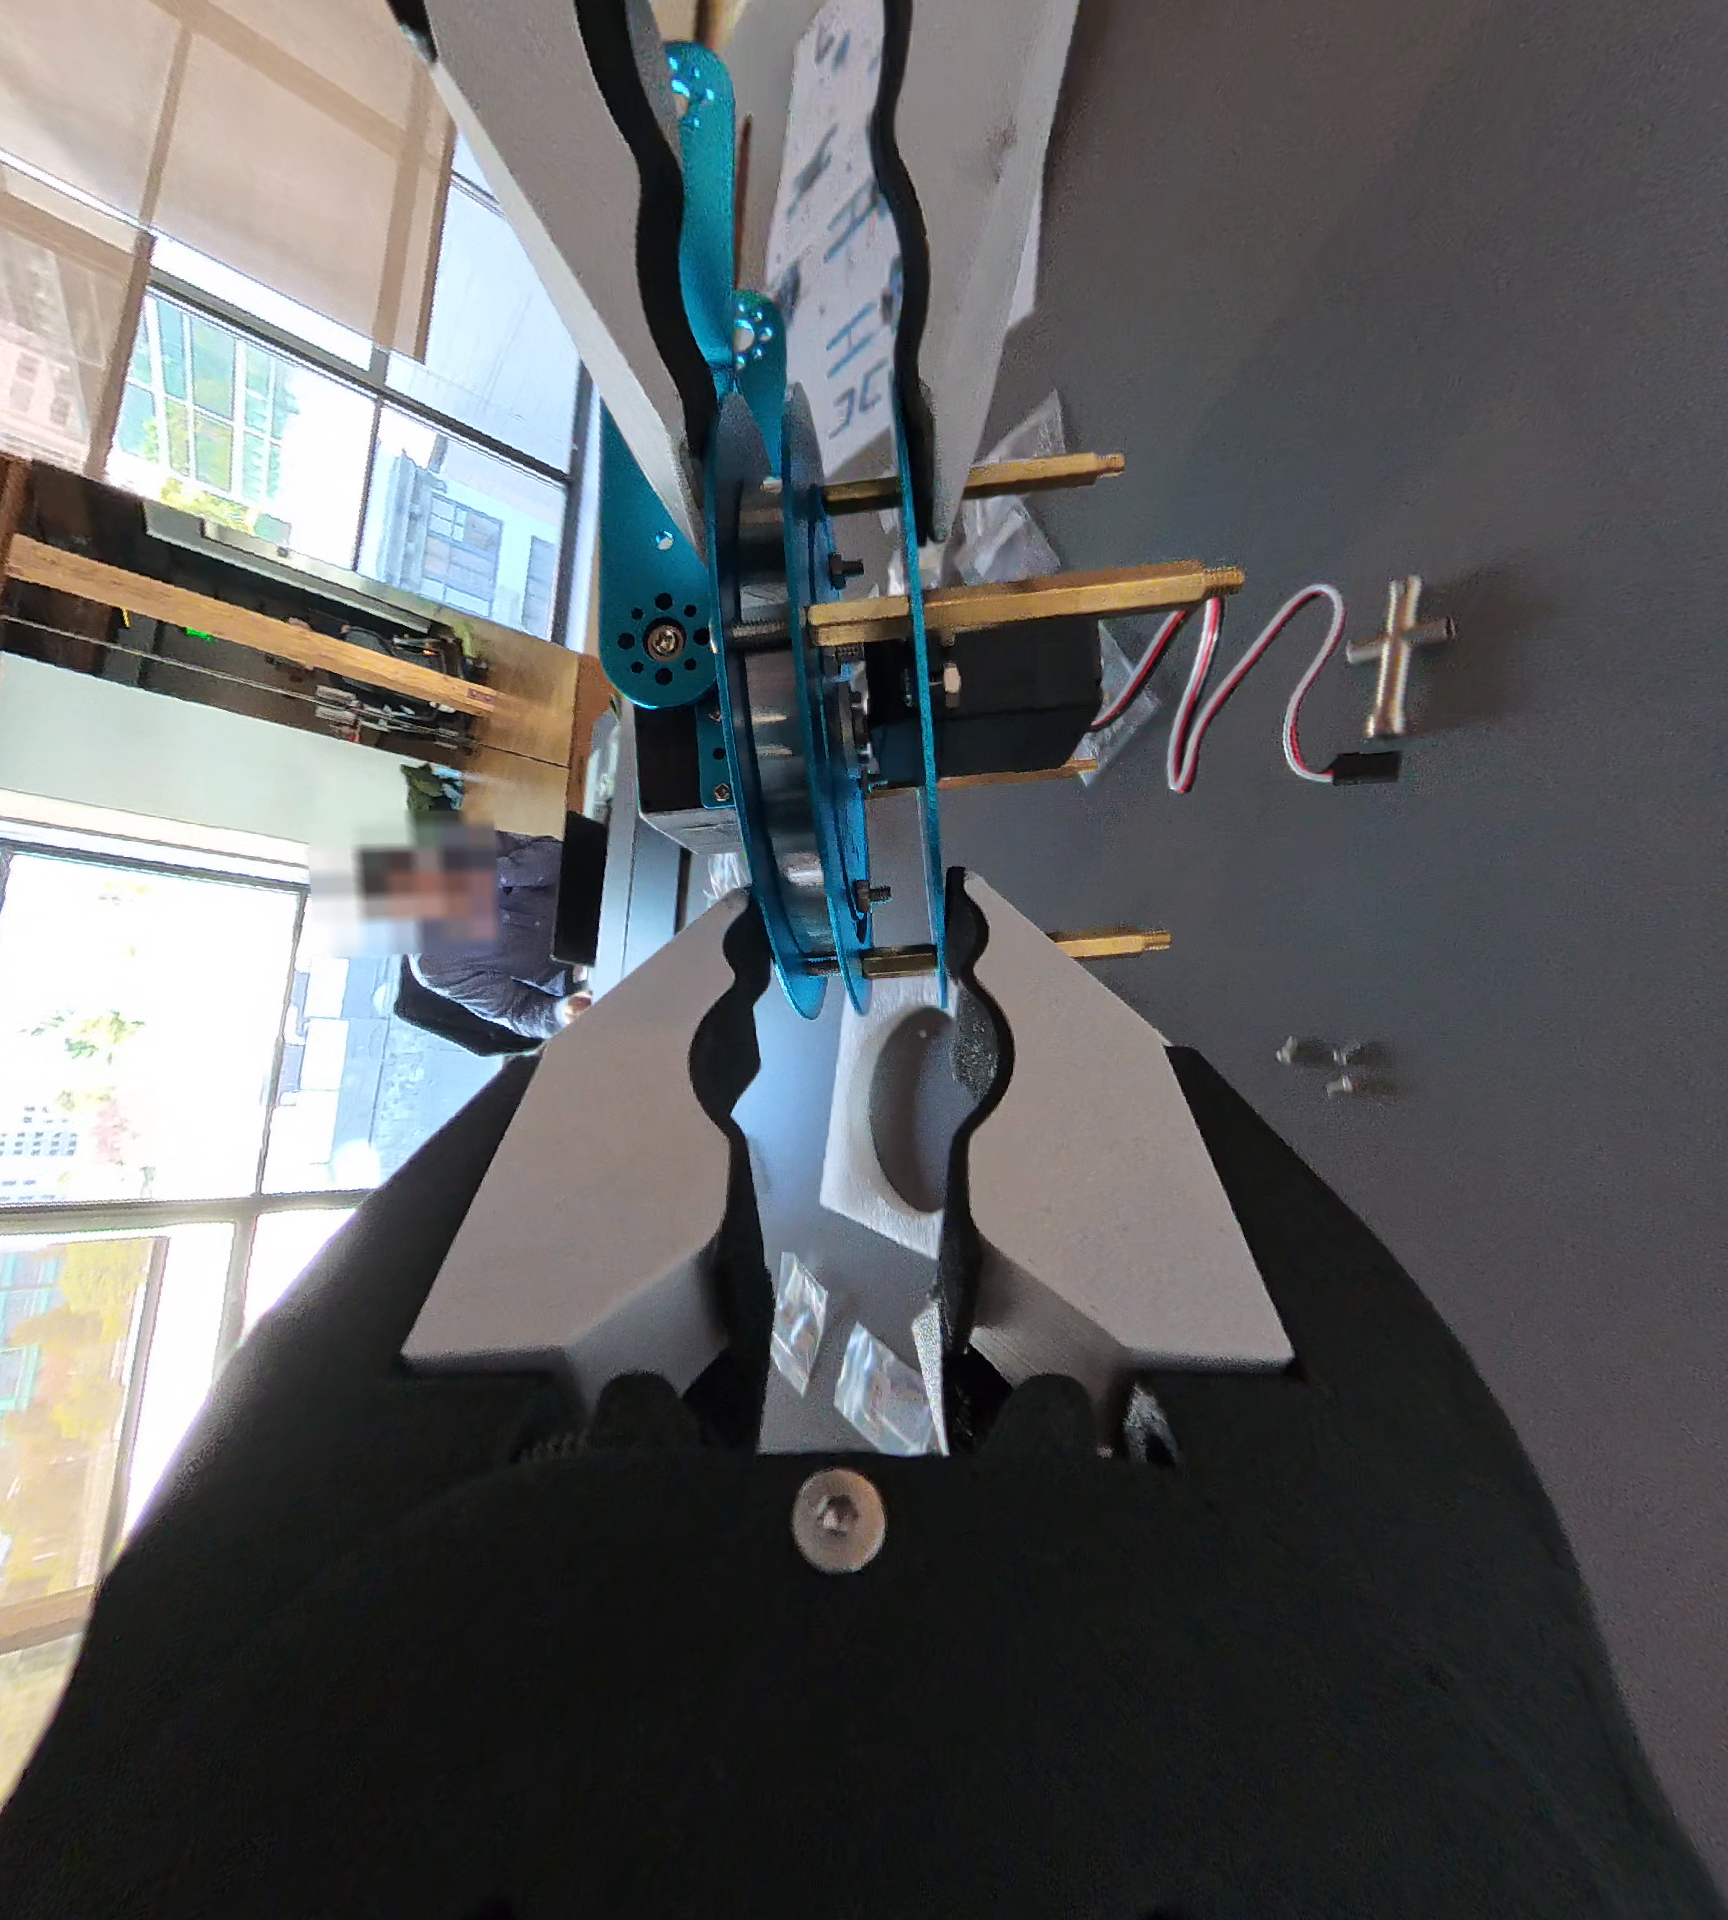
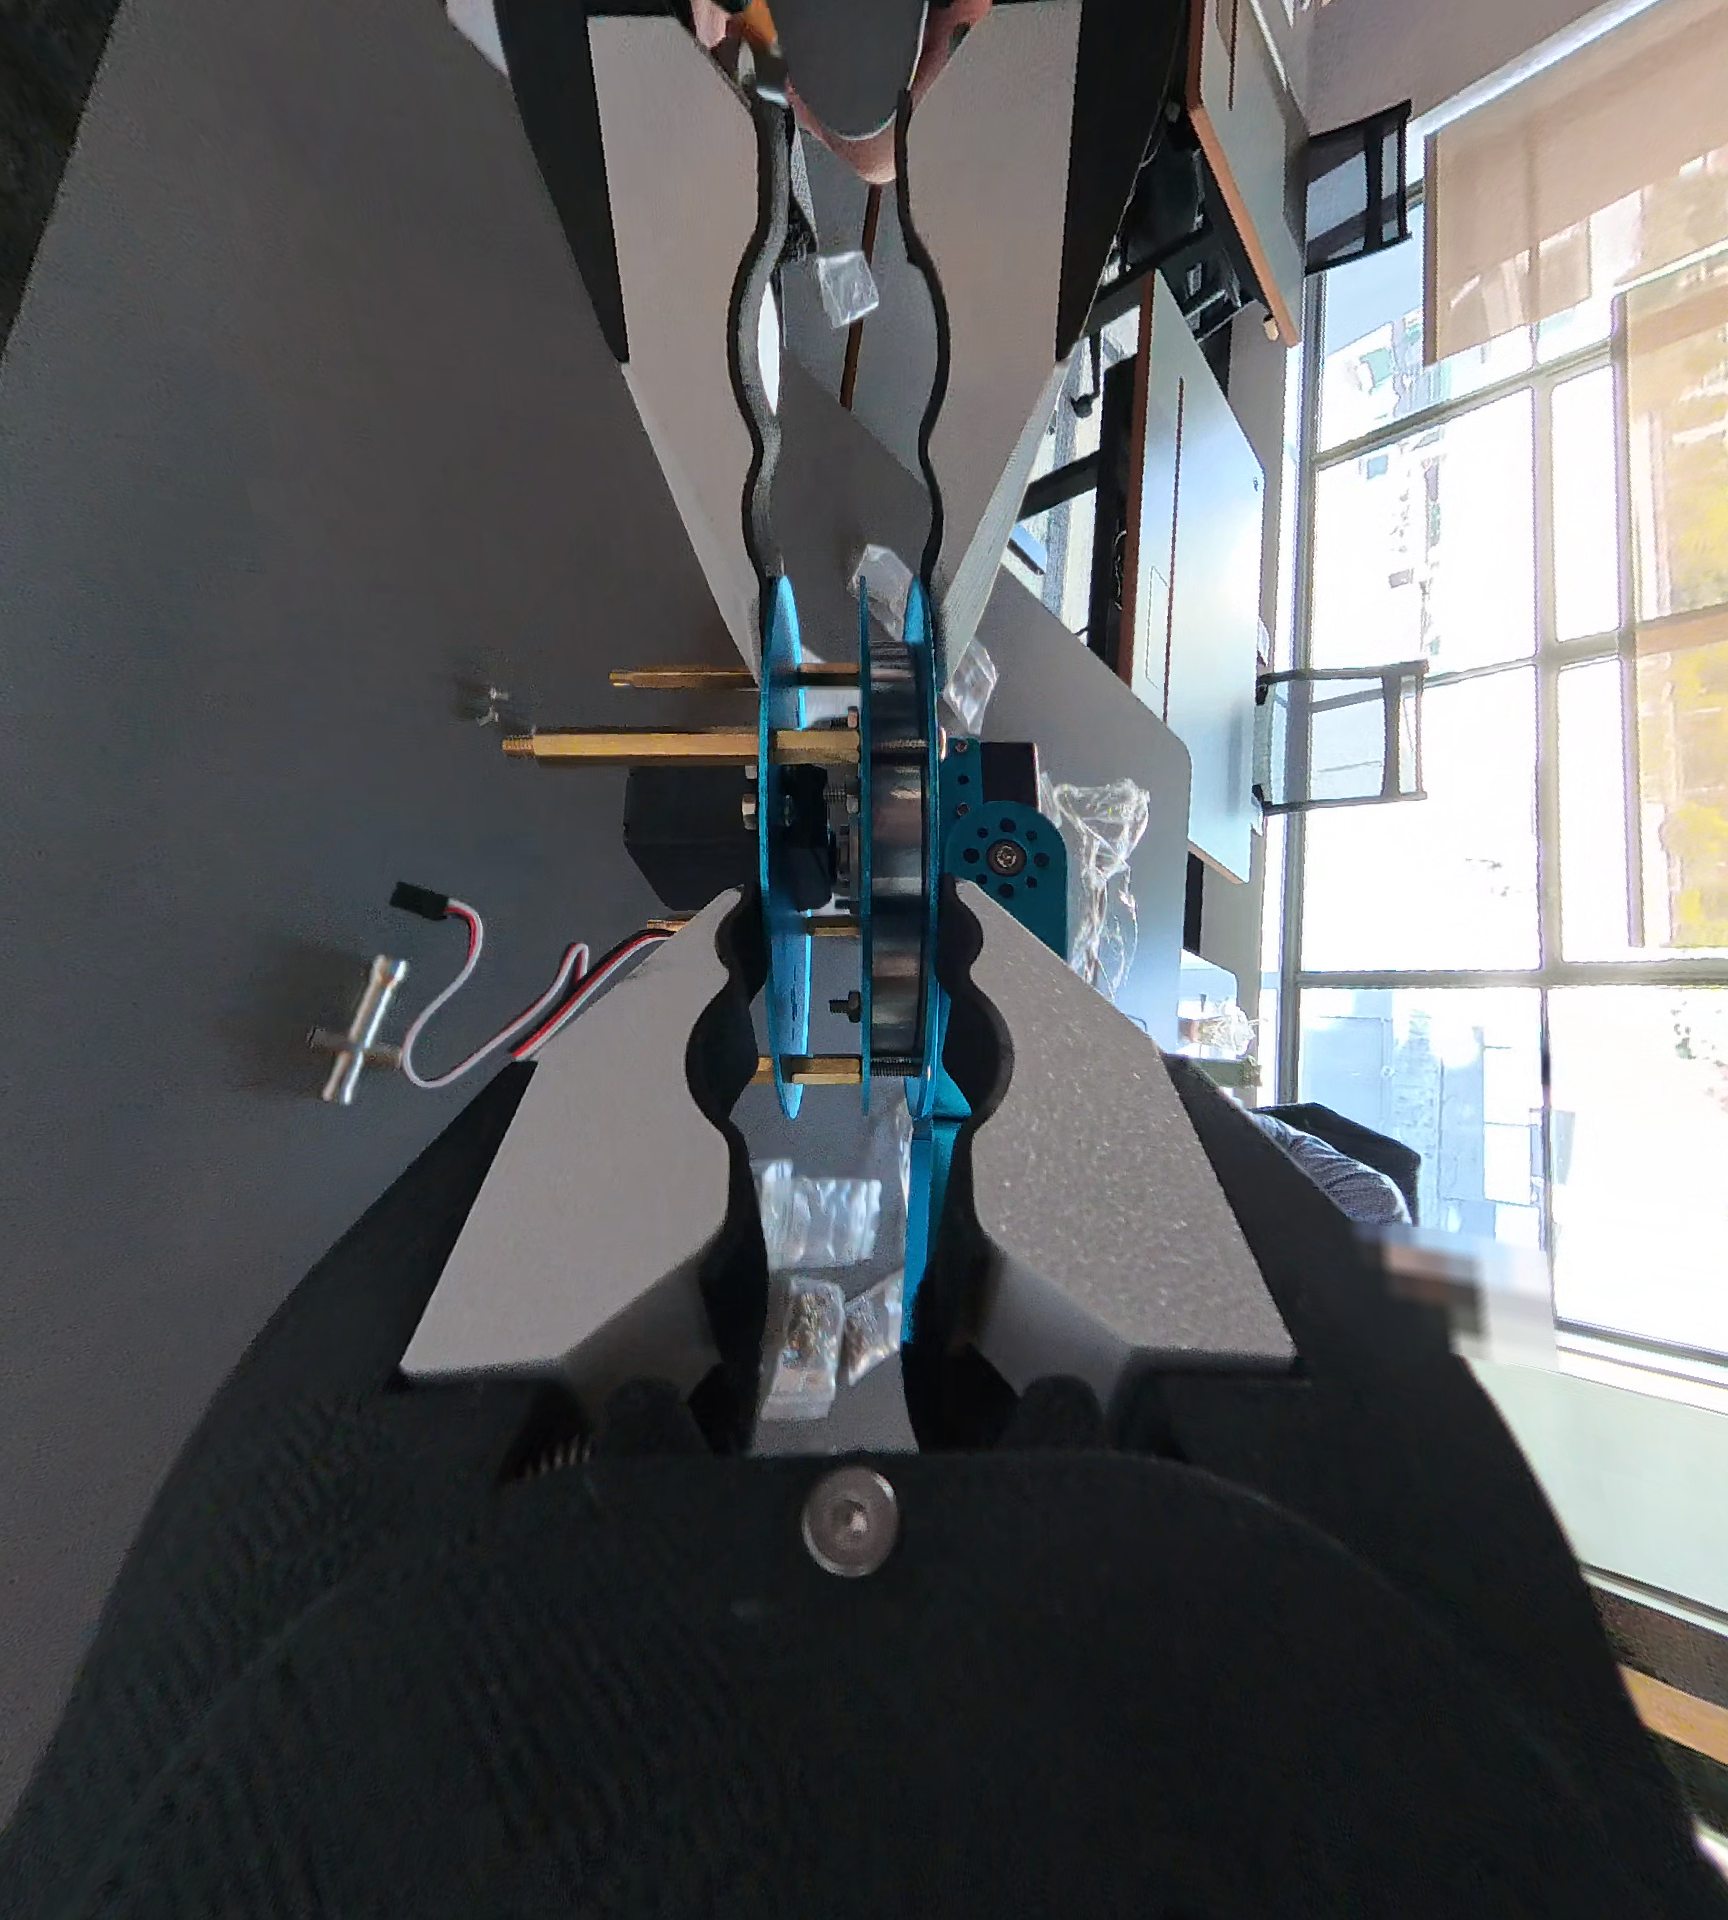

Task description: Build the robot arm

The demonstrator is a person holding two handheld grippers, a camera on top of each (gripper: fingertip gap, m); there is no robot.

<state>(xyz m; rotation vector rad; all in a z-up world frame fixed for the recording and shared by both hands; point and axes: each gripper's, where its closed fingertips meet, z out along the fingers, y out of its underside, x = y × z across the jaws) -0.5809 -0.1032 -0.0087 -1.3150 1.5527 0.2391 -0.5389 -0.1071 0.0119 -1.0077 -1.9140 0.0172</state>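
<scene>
Both grippers, left gripper (image 1: 855, 914) and right gripper (image 2: 849, 914), clamp the round blue metal assembly (image 1: 818, 727).

assembly (image 1: 839, 727) between both grippers | cross wrench (image 1: 1395, 660) beside cable (image 1: 1244, 686) on table (image 1: 1462, 312)

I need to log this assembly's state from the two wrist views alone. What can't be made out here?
- Left wrist view: small screws on the grey table are too small to type.
- Left wrist view: the printed sheet is mostly covered by the right gripper.
- Right wrist view: the black servo sits behind the blue disc assembly and the left gripper.
- Right wrist view: bag contents are blurred.
</scene>
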